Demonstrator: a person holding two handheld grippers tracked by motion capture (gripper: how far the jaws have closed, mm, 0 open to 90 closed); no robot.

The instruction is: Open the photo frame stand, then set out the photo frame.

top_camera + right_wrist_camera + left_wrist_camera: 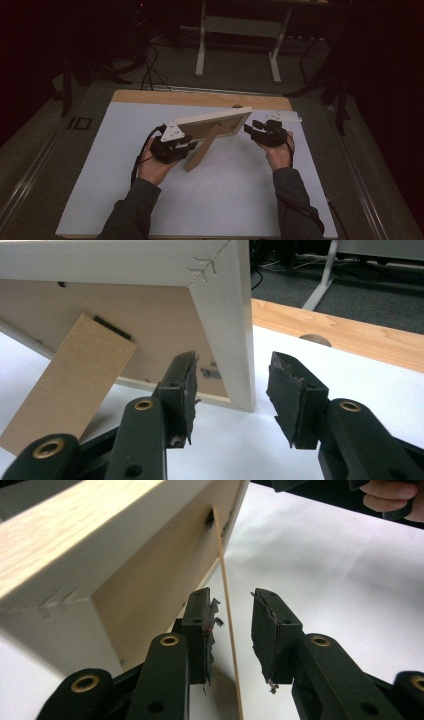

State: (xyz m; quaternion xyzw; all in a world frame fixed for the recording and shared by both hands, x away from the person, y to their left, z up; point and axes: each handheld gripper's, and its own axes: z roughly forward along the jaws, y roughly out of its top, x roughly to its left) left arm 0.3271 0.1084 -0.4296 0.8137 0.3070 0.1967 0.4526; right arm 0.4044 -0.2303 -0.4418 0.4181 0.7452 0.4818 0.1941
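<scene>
Standing on the white counter (210, 200), the picture frame (215, 121) leans on its rear stand (202, 149). Our left gripper (235, 625) has jaws parted around that stand's edge; our right gripper (232, 390) straddles the frame's side rail, untouched.

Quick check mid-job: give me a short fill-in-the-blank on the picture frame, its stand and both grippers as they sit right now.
1. The picture frame stands with its ____ side facing the person.
2. The stand passes between the jaws of the ____ gripper.
3. The right gripper has its jaws ____ around the frame's side rail, pads not pressing.
4. The frame rests on a ____ table sheet.

Missing words: back; left; open; white
</scene>
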